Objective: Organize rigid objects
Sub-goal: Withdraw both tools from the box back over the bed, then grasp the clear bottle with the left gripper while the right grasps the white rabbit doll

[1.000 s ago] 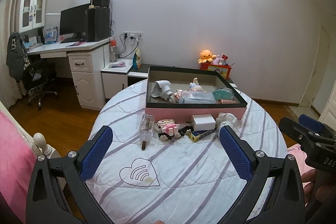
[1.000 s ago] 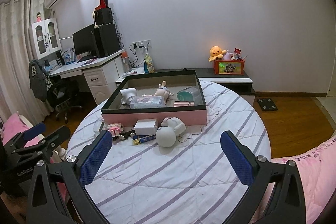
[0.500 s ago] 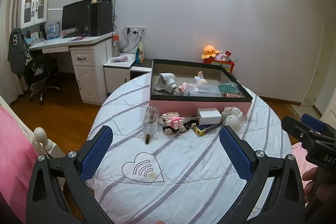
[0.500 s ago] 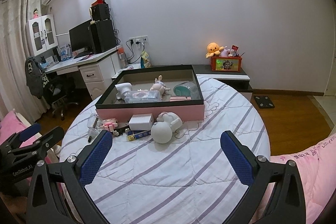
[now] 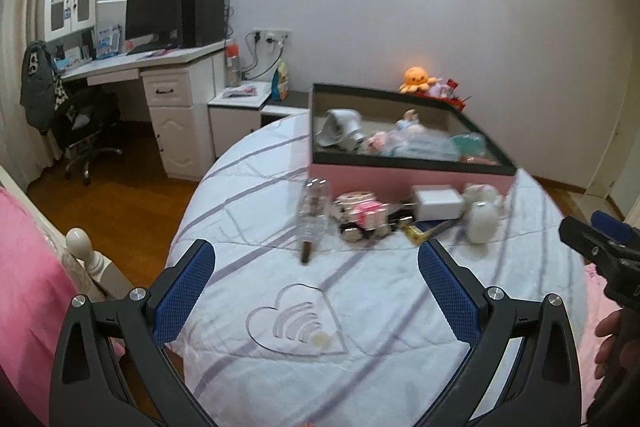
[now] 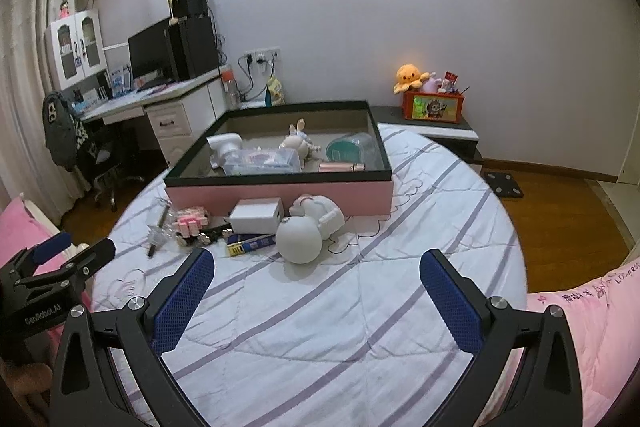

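Note:
A pink box with a black rim (image 5: 408, 179) (image 6: 280, 190) sits on the round striped bed and holds several items. In front of it lie a clear bottle (image 5: 314, 213) (image 6: 158, 227), a pink-and-white toy (image 5: 360, 213) (image 6: 192, 221), a white charger block (image 5: 436, 202) (image 6: 258, 215), a blue-and-yellow pack (image 6: 250, 245) and a white round-headed toy (image 5: 482, 215) (image 6: 302, 237). My left gripper (image 5: 316, 291) is open, short of the bottle. My right gripper (image 6: 316, 293) is open too, just short of the white toy. Nothing sits between either pair of fingers.
The round bed (image 6: 360, 307) drops to a wooden floor (image 5: 120, 195) at left and right. A white desk (image 5: 160, 75) with a monitor and an office chair (image 5: 86, 123) stand at left. A low cabinet (image 6: 432, 131) carries an orange plush. Pink bedding (image 6: 580, 327) lies at right.
Both grippers have come forward toward the row of objects, which now look larger. The left view has swung left and is motion-blurred. Both stay open.

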Demonstrator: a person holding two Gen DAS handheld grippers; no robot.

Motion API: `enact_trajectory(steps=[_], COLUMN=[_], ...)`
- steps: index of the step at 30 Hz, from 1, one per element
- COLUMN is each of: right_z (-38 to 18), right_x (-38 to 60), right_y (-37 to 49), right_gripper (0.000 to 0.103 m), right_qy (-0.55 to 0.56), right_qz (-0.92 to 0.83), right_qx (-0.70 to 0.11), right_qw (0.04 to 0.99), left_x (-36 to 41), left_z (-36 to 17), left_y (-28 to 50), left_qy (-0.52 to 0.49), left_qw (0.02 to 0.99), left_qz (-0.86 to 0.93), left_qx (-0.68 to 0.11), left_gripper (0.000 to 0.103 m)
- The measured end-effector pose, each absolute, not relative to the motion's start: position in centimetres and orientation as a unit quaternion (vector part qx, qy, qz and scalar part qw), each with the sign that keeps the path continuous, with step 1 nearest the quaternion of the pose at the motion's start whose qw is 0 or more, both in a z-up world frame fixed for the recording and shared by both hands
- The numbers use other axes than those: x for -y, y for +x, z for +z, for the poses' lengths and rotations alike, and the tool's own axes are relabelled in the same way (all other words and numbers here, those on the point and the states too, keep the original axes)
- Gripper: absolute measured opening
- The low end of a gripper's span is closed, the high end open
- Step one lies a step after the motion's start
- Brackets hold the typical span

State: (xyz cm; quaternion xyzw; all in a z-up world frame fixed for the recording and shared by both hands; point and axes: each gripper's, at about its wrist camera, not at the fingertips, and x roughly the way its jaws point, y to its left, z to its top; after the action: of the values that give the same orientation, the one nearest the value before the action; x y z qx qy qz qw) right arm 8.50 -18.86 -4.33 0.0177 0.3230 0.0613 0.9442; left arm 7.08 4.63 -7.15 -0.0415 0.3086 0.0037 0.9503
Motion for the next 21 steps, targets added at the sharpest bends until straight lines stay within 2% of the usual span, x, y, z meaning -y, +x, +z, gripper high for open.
enact_trajectory(steps=[13,18,19,21], right_z=[-9.3,-10.5,-10.8,-11.2], right_x=[18.4,18.6,18.6,18.7], right_y=[16.6,18.8,19.2,19.7], right_gripper=[0.103,0.103,0.103,0.102], right_qy=[0.001,0.009,0.014,0.022], right_qz=[0.068,0.076,0.078,0.091], right_qx=[-0.395,-0.415,-0.42,-0.427], right_qw=[0.916,0.906,0.904,0.899], left_x=[-5.4,-5.4,-5.5,-6.0], left_z=[-11.8,-11.7,-11.6,-11.5], left_y=[15.7,17.7,17.9,18.3], left_qy=[0.002,0.004,0.002,-0.006], left_qw=[0.925,0.922,0.922,0.922], left_qz=[0.02,0.004,-0.001,-0.012], left_qx=[-0.379,-0.388,-0.387,-0.388], left_gripper=[0.103,0.103,0.102,0.091])
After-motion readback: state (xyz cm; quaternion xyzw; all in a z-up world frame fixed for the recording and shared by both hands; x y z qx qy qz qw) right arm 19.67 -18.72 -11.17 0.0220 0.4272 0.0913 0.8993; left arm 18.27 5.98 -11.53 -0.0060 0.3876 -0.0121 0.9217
